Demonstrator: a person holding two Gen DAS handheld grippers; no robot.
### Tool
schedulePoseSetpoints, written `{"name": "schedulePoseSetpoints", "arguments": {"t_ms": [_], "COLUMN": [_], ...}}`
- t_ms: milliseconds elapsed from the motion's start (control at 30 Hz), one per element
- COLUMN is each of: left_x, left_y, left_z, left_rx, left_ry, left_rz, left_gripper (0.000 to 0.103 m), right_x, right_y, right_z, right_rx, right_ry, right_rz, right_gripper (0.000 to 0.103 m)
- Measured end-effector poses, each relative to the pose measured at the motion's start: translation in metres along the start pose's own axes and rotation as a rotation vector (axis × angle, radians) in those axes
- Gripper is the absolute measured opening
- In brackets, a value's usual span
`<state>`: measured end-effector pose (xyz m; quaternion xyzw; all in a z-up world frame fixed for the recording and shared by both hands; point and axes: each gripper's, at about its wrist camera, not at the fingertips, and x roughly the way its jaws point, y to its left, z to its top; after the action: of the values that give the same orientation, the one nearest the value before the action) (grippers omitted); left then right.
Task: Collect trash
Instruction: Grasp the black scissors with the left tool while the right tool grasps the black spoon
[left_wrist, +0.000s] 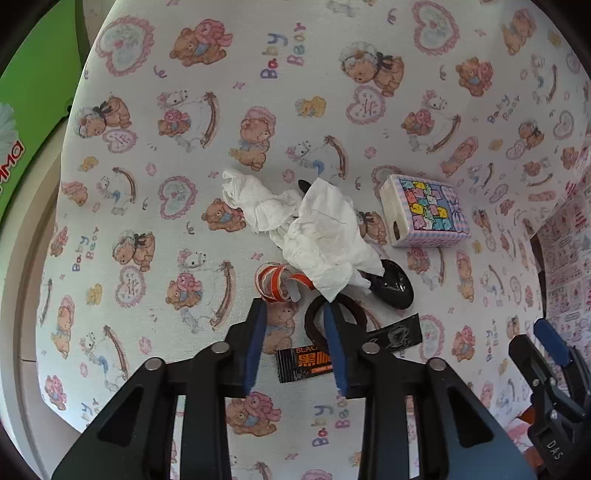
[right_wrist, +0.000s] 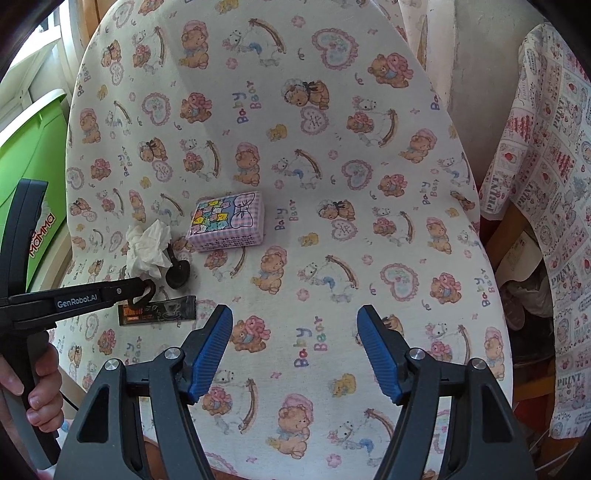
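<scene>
Crumpled white tissues lie on the bear-print cover, partly over a black plastic spoon. A curled orange-and-white strip sits just ahead of my left gripper. The jaws stand narrowly apart and point down. A dark ring loops around its right finger. A black coffee sachet lies flat beneath the fingers, with no pad pressing on it. My right gripper hangs open over bare cover, to the right of the pile.
A pink checked tissue pack lies right of the trash. A green box stands off the left edge. A printed cloth hangs at the right. A hand holds the left gripper's handle.
</scene>
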<state>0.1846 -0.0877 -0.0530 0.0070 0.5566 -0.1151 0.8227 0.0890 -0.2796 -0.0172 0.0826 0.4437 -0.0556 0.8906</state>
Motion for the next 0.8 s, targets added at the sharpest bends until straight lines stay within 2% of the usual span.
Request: {"name": "schedulePoseSetpoints", "arguments": {"t_ms": [67,233,400,667,800], "left_x": [0.001,-0.01,-0.039,-0.074,-0.076], "left_y": [-0.003,0.0,0.026,0.048,0.055], "left_z": [-0.003,-0.008,-0.01,-0.01,-0.01], "left_rx": [0.024,0.017,-0.032,-0.036,-0.033], "left_ry": [0.002,-0.045,-0.105,-0.206,-0.221], "left_rz": [0.001,0.007,-0.035,0.023,0.064], "left_gripper": [0.004,0.003,0.003,0.004,0.004], "right_x": [0.0,0.001,0.005,0.03,0.05], "right_y": [0.001,0.006,0.023,0.092,0.106], "right_z": [-0.001,0.001,0.005,0.014,0.019], "right_rx": [-0.006,-0.007,-0.036,-0.31,-0.359], "right_ry": [-0.002,-0.004,-0.002,-0.029,-0.019], "right_rz": [-0.006,0.008,0.056,0.156,0.165], "right_gripper": [0.072,0.072,0.072,0.072,0.07]}}
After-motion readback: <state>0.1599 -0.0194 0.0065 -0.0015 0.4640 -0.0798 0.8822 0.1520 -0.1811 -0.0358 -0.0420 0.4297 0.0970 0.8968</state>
